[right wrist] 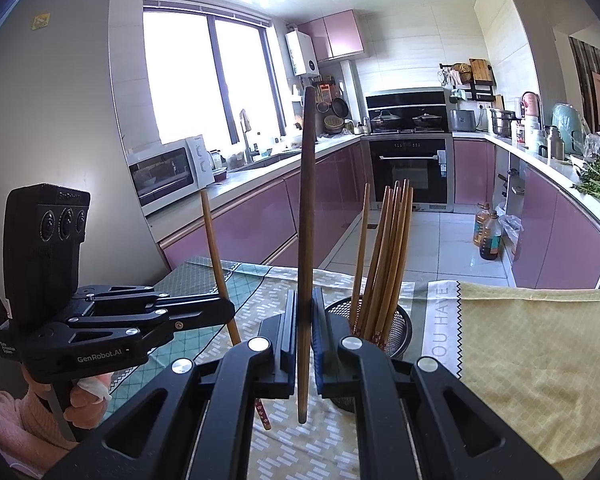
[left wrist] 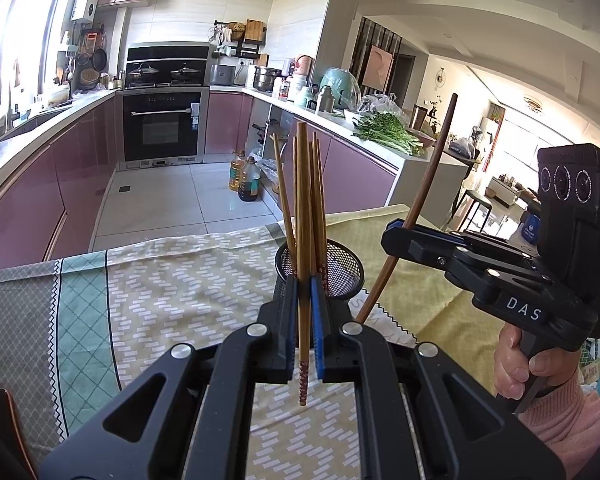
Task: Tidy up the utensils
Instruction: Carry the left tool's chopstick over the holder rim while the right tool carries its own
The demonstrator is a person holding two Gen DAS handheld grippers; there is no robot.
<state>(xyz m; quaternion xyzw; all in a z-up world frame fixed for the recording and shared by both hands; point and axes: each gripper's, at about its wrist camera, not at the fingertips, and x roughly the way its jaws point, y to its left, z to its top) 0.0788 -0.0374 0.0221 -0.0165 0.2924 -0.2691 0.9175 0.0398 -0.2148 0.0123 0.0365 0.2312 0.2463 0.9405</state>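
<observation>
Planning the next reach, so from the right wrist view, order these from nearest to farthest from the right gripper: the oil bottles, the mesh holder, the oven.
1. mesh holder, just right of the right gripper
2. oil bottles, on the floor, right
3. oven, back wall

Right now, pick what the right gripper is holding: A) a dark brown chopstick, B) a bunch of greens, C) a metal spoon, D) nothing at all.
A: the right gripper is clamped on a single dark brown chopstick that stands nearly upright, beside the black mesh holder of lighter chopsticks.
</observation>
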